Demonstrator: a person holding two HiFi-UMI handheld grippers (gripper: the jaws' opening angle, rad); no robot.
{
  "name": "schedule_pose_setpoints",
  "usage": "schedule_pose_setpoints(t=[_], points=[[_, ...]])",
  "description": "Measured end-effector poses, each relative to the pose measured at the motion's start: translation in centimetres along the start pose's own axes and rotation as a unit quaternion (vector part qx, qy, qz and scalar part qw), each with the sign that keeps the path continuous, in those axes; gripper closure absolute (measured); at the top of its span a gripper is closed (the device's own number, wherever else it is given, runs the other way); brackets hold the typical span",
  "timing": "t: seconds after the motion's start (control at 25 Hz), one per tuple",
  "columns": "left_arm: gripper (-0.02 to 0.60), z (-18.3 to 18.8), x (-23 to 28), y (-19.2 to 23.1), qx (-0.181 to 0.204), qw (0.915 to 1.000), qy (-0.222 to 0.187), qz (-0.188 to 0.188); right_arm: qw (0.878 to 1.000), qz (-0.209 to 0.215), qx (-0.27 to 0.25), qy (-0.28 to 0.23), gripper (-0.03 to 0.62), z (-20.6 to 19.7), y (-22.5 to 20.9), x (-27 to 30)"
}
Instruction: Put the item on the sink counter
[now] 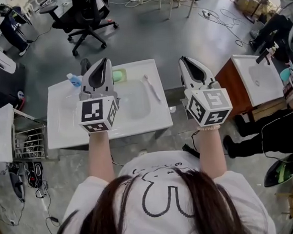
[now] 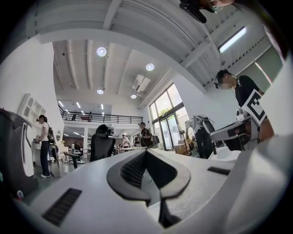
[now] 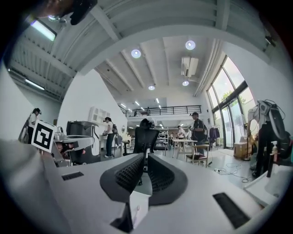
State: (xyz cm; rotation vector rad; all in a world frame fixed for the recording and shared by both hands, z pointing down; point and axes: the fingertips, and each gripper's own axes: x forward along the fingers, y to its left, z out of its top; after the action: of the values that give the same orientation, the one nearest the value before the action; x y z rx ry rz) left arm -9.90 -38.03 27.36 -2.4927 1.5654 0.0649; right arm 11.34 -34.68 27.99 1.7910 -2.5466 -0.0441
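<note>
The white sink counter (image 1: 66,120) stands below me in the head view, with a basin (image 1: 135,102) in its middle. On its far edge lie a small blue-capped bottle (image 1: 74,80) and a green pad (image 1: 119,75); a white toothbrush (image 1: 152,87) lies right of the basin. My left gripper (image 1: 101,62) (image 2: 145,151) is held high over the counter's left half, jaws together and empty. My right gripper (image 1: 185,60) (image 3: 146,156) hangs beside the counter's right edge, its tips meeting with nothing between them. Both gripper views look out level across the room.
A black office chair (image 1: 85,18) stands beyond the counter. A second white sink on a wooden cabinet (image 1: 257,77) is at the right, with a person in dark trousers (image 1: 268,129) next to it. A wire rack (image 1: 30,143) and cables sit at the left.
</note>
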Motion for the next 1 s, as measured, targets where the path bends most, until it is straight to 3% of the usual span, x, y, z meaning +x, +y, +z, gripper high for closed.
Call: schedule_pose_setpoints(t=[0.32,0.64,1.0], points=[[0.572,2.7,-1.0,-0.8,0.015,0.9994,-0.031,-0.005,0.995,-0.006,-0.071,-0.068,0.559,3.6,0.9,-2.5],[0.572,4.2,-2.1,-0.5,0.022,0.9987,-0.045,-0.001,0.993,-0.012,-0.066,-0.095,0.559,5.2,0.8,-3.5],[0.572,4.7,-2.0,-0.1,0.033,0.9983,-0.047,0.002,0.993,-0.005,-0.077,-0.085,0.565,4.9,1.1,-2.7]])
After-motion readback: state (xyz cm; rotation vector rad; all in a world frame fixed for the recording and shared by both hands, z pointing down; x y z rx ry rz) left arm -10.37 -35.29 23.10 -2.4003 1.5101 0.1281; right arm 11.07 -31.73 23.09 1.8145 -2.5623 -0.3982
